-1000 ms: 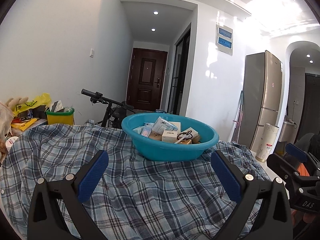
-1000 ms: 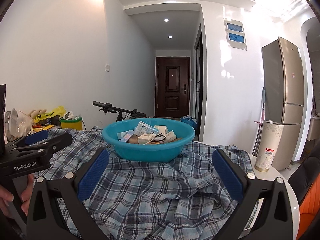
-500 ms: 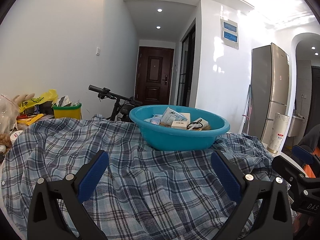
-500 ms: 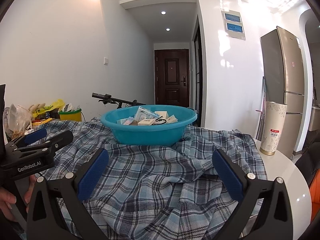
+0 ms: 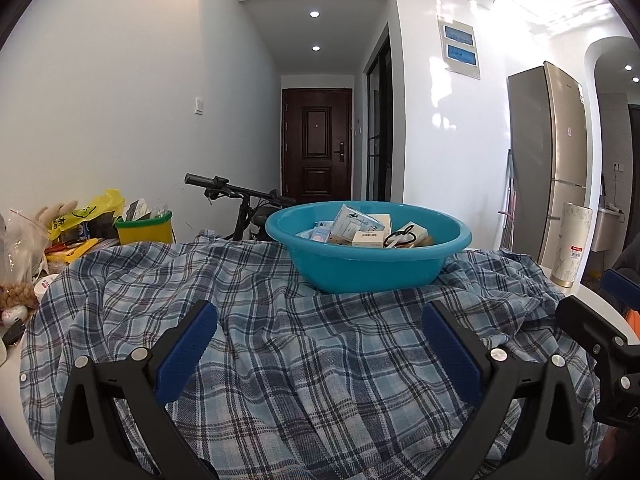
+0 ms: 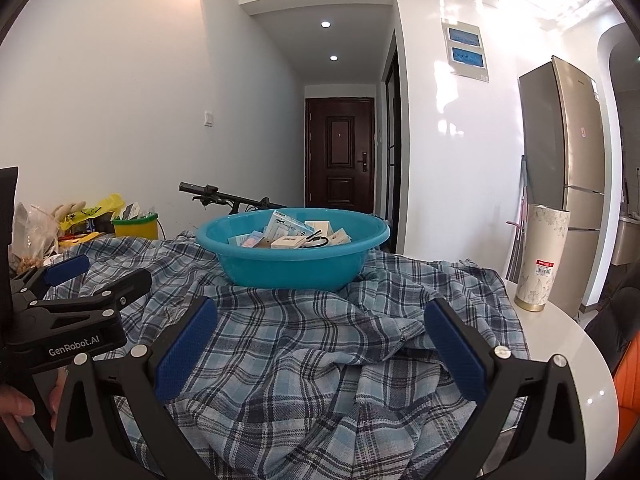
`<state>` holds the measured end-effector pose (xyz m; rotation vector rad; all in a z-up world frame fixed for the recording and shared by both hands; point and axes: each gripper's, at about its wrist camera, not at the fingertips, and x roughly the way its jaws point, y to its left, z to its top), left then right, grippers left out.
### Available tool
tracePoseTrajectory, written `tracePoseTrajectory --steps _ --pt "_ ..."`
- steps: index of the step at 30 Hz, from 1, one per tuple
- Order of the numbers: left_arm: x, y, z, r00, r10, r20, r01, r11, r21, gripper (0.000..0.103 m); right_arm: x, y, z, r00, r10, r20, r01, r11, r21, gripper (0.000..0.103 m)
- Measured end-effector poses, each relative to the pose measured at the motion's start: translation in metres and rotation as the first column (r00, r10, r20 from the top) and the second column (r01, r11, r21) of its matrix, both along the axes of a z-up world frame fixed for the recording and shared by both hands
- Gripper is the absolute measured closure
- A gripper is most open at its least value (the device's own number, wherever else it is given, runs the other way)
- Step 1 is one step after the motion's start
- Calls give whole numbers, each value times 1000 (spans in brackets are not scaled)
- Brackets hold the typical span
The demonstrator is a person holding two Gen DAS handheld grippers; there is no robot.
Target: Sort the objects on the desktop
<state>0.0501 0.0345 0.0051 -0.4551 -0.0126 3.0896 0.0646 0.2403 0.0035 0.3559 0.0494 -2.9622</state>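
Note:
A teal plastic basin stands on a blue plaid shirt spread over a round white table. Inside the basin lie several small white boxes and a black looped cord. My left gripper hovers open over the shirt, short of the basin, holding nothing. My right gripper is open too, above the crumpled shirt. Each gripper shows at the edge of the other's view.
A tall patterned cup stands at the table's right edge. At the far left lie a yellow-green bin, a yellow bag and plush toys. A bicycle handlebar sits behind the table. A hand holds the left gripper.
Both grippers have lowered and levelled, so the basin now sits higher in each view and its contents are seen more side-on. Both stay open.

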Motion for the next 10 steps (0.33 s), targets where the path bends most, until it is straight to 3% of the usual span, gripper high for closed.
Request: tracePoseTrajectory --steps 10 --pt "0 0 0 1000 -1 2 1 1000 -3 0 0 0 0 1000 0 1 0 1000 -1 0"
